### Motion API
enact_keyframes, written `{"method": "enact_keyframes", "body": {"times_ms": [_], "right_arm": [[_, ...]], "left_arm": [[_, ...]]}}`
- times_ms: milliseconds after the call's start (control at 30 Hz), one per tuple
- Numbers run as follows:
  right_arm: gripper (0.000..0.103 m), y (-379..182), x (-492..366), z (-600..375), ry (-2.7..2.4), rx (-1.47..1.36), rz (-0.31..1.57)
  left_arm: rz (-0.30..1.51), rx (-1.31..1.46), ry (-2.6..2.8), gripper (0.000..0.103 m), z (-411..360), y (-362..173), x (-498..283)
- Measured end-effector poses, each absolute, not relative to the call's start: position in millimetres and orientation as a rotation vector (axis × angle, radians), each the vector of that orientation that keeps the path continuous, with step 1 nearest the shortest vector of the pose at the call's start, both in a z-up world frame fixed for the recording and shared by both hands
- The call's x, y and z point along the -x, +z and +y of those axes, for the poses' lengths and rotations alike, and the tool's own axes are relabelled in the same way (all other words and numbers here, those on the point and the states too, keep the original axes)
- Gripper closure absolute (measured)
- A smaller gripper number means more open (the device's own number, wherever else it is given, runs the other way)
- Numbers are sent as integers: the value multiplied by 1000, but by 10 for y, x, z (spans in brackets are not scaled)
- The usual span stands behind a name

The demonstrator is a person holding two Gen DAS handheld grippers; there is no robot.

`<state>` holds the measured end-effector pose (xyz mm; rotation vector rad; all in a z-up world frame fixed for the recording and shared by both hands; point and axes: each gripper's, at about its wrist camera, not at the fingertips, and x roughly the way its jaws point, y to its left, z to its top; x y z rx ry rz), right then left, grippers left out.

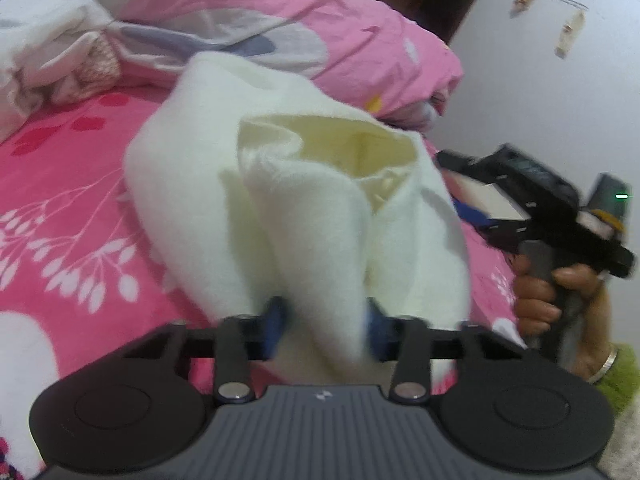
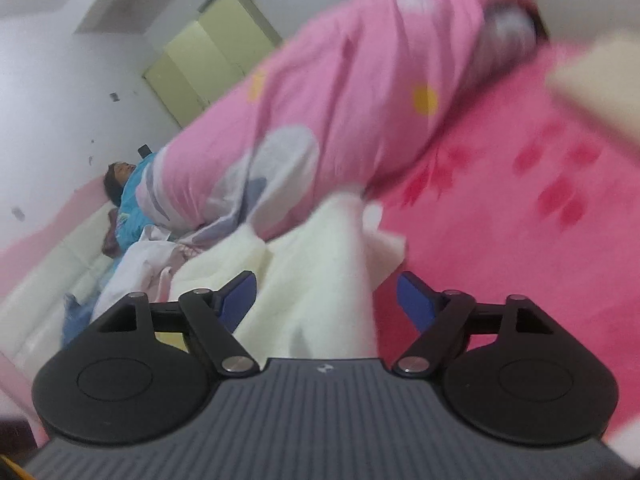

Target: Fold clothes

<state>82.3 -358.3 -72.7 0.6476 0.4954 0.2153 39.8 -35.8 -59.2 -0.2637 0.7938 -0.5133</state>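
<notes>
A fluffy cream-white fleece garment (image 1: 304, 184) is lifted in a bunch above a bright pink bedspread with white leaf print (image 1: 60, 184). The left gripper (image 1: 326, 326) has its blue pads closed on the garment's folds. The right gripper (image 2: 326, 300) is spread wide, cloth lying loose between its pads. Behind the garment lies a rumpled pink quilt (image 1: 320, 20), and a person lying down (image 2: 124, 192) beyond it.

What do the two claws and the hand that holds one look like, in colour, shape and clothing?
Each claw, left claw and right claw, has a ribbed grey body, black round discs, black link arms with silver pivots, and blue fingertips. The hand wears a silver bangle and a green sleeve.
</notes>
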Motion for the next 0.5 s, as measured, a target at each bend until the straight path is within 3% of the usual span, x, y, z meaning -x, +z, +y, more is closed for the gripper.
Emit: {"method": "enact_keyframes", "body": {"times_ms": [67, 167, 500], "right_arm": [[77, -830, -972, -3567, 223, -694, 538], [86, -929, -902, -3451, 229, -694, 562], [89, -748, 172, -3104, 317, -625, 622]], "left_arm": [[798, 282, -500, 86, -282, -590, -406], [782, 309, -472, 89, -162, -533, -380], [641, 370, -384, 90, 438, -143, -253]]}}
